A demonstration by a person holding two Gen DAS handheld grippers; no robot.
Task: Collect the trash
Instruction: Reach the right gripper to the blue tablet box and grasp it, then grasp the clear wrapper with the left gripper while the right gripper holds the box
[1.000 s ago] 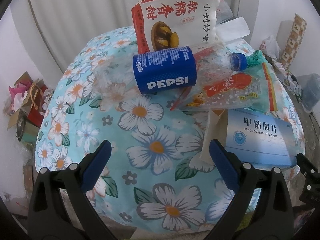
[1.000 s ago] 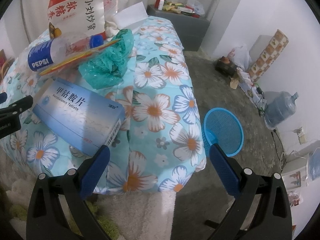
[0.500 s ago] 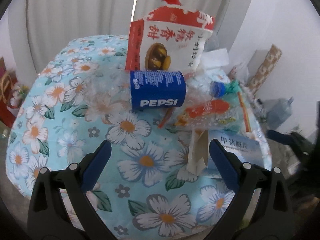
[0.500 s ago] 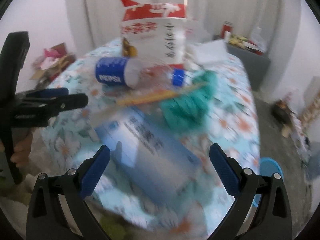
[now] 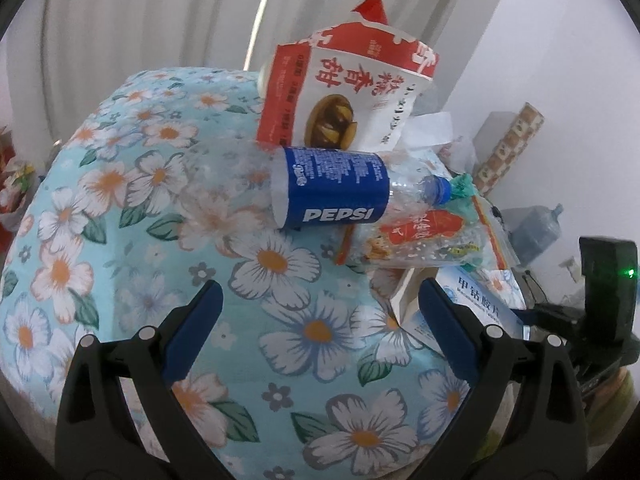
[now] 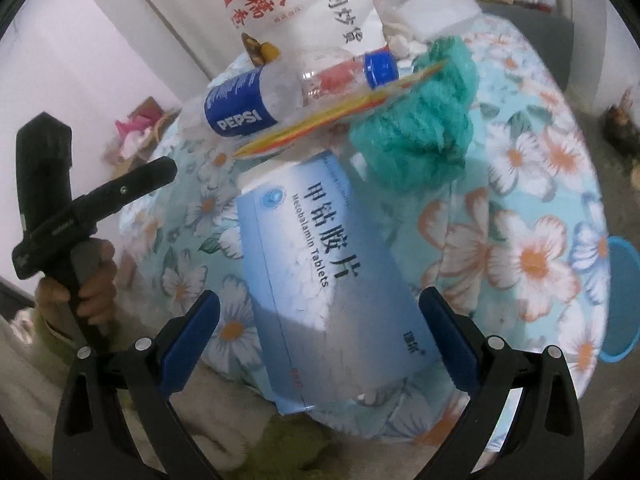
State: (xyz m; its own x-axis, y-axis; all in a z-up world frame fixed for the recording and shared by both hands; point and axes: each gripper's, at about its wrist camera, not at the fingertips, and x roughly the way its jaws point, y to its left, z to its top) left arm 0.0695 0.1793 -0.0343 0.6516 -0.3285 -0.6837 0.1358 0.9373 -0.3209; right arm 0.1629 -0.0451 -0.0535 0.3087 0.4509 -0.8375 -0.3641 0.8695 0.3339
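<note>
Trash lies on a floral-clothed table (image 5: 140, 220). An empty Pepsi bottle (image 5: 336, 196) lies on its side before a red-and-white snack bag (image 5: 344, 100). A clear printed wrapper (image 5: 424, 236) and a crumpled green bag (image 6: 420, 136) lie beside it. A blue medicine box (image 6: 332, 280) lies at the table's near edge. My left gripper (image 5: 320, 320) is open and empty above the cloth, short of the bottle. My right gripper (image 6: 320, 328) is open, its jaws on either side of the box's near end, apart from it. The bottle (image 6: 288, 92) also shows in the right wrist view.
A blue basket (image 6: 622, 300) stands on the floor right of the table. A water jug (image 5: 536, 228) and a patterned box (image 5: 508, 148) stand by the far wall. White paper (image 6: 436, 12) lies behind the trash. The left gripper's handle and hand (image 6: 80, 248) show in the right wrist view.
My right gripper swung left from the table edge and basket and closed in on the medicine box. My left gripper drew nearer the Pepsi bottle. Both stayed open.
</note>
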